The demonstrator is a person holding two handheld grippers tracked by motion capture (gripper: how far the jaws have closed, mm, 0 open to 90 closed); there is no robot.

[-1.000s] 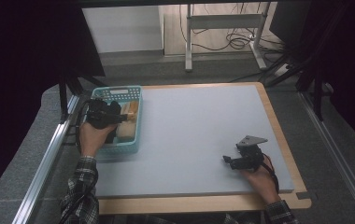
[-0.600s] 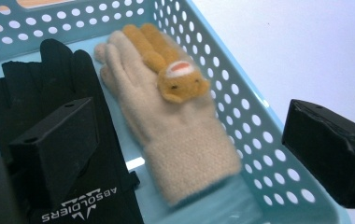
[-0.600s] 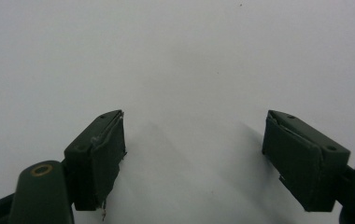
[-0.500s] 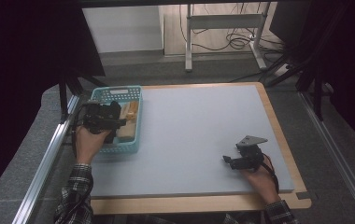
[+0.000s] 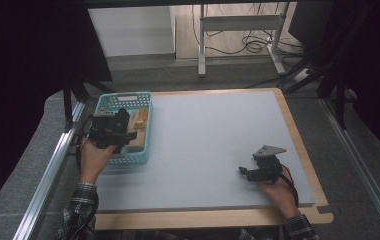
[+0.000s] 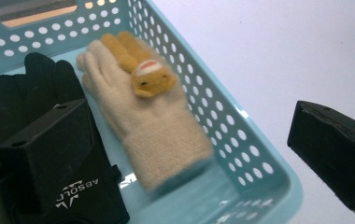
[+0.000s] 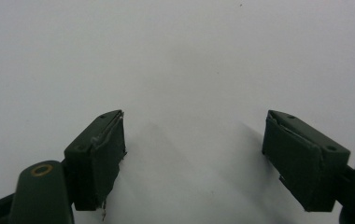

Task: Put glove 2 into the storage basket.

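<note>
Desk: pale grey mat (image 5: pixel 213 145) on a wood-edged board, dim room behind with a metal stand and cables on the floor.
Far left, basket: turquoise perforated basket (image 5: pixel 109 102) at the left edge of the desk, long axis running near to far.
Basket contents, left: black glove (image 6: pixel 31 93) with white lettering at its cuff, lying against the basket's left side.
Basket contents, right: cream glove (image 6: pixel 152 130), woolly, with a yellow animal figure (image 6: pixel 150 77) sewn on its back; cuff toward the near end, fingers toward the far end.
Left claw: left claw (image 5: pixel 128 134) over the near half of the basket, its jaws just having opened wide; nothing is pinched between them.
Key relation: in the left claw view one jaw stands over the black glove and the other outside the basket wall, so the cream glove lies between and just ahead, its long axis roughly in line with the claw's pointing.
Nearer hand: the left; judged best placed for either glove.
Right claw: right claw (image 5: pixel 245 172) near the right of the desk, well apart from the basket, jaws spread wide over bare mat, empty.
</note>
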